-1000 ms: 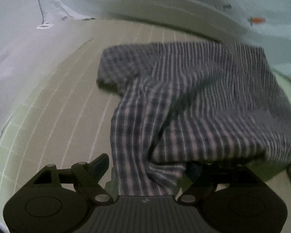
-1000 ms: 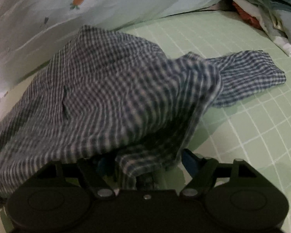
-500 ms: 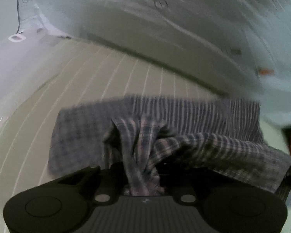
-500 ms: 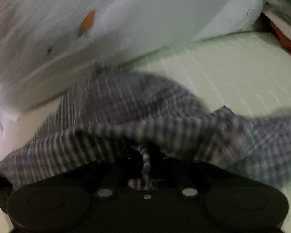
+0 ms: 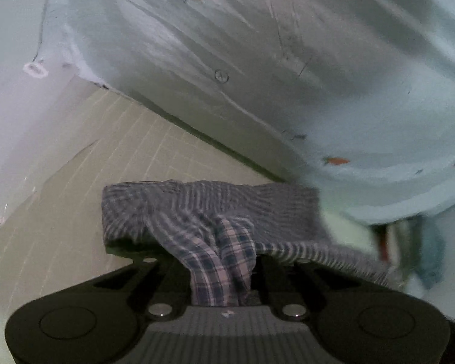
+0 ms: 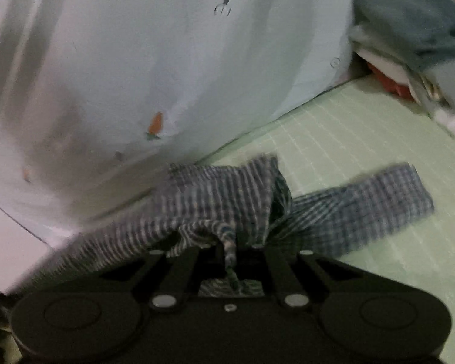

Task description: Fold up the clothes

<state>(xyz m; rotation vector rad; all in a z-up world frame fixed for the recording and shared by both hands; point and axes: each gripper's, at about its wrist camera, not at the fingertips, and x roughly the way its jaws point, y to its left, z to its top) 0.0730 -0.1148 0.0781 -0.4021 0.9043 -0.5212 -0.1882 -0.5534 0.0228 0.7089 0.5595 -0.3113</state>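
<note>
A blue-and-white checked shirt (image 5: 209,209) lies bunched on a pale green gridded mat (image 5: 112,139). My left gripper (image 5: 221,261) is shut on a fold of the shirt, which hangs out between its jaws. In the right wrist view the same shirt (image 6: 221,200) is gathered in front of my right gripper (image 6: 232,251), which is shut on a twisted strand of it. One sleeve (image 6: 367,203) stretches flat to the right across the mat (image 6: 364,139). The fingertips of both grippers are hidden under cloth.
A light blue sheet with small carrot prints (image 5: 288,60) hangs behind the mat; it also shows in the right wrist view (image 6: 136,75). A pile of other clothes (image 6: 415,54) sits at the far right corner. The mat's edge runs along the sheet.
Both grippers have closed on the shirt and pulled it toward themselves. The shirt went from a tall draped mound to a low bunch, and both cameras now tilt up toward the sheet.
</note>
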